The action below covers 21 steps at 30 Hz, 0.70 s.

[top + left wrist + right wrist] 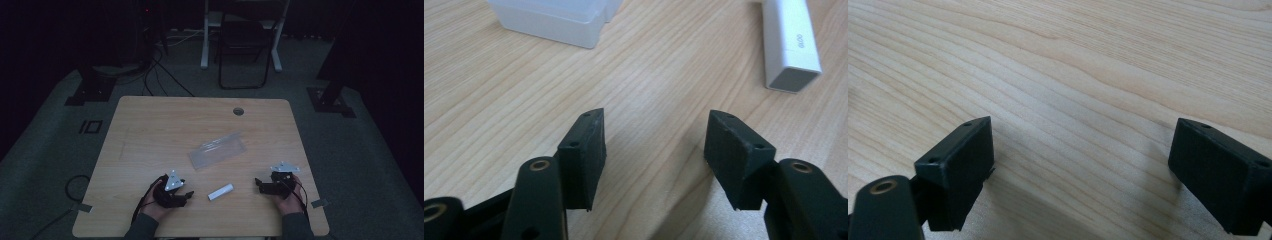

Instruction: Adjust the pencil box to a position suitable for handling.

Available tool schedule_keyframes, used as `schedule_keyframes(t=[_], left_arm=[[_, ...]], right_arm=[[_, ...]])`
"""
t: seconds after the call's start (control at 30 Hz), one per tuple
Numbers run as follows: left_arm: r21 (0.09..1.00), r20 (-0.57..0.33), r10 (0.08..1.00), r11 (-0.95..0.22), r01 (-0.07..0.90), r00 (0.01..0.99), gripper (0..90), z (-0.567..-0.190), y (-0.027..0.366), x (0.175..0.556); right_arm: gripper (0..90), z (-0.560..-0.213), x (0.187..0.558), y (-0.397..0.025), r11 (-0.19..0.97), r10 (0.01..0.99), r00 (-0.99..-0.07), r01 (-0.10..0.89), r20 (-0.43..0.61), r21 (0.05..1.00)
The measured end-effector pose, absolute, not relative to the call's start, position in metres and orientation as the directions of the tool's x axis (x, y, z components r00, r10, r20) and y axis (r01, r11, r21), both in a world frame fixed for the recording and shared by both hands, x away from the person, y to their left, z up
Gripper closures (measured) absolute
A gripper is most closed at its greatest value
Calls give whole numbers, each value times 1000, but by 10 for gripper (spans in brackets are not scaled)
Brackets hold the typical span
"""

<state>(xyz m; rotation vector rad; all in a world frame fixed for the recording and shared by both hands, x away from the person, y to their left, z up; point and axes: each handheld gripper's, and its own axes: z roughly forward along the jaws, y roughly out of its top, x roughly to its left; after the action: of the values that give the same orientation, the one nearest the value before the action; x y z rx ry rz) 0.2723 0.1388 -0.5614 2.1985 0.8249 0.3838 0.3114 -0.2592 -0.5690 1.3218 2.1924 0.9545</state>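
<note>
The wooden table (150,125) is carrying everything here, its pale grain running smooth and matt under both grippers. Beyond the middle, a clear plastic case (218,149) is lying flat and slightly askew, frosted and thin-walled, with squared edges. Nearer the person, between the two hands, a small white rectangular bar (220,192) is resting on the table, hard and glossy, with a grey end face (792,79) and faint print on its side.

The left gripper (184,195) is sitting low over the table with its jaws spread wide and nothing between them; the bar is lying ahead and to its right, just beside it. The right gripper (260,185) is likewise gaping wide over bare wood, holding nothing, pointing toward the bar from the other side.

The step in hand looks like picking up the bar. To do it well, the left gripper is probably best swung until its pads (586,150) square up across the bar's narrow flat sides, closing near the middle, since the slick surface could slip or pivot if caught at a corner.
</note>
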Motion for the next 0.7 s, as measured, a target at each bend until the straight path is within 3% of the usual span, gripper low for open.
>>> schedule_keyframes(t=[0.17, 0.7], left_arm=[[728, 50, 669, -533, 432, 742, 474, -555, 137, 274], [776, 111, 681, -515, 365, 723, 470, -514, 129, 312]], right_arm=[[108, -569, 312, -259, 319, 882, -470, 604, 4, 731], [109, -569, 312, -258, 321, 881, -474, 604, 5, 729]])
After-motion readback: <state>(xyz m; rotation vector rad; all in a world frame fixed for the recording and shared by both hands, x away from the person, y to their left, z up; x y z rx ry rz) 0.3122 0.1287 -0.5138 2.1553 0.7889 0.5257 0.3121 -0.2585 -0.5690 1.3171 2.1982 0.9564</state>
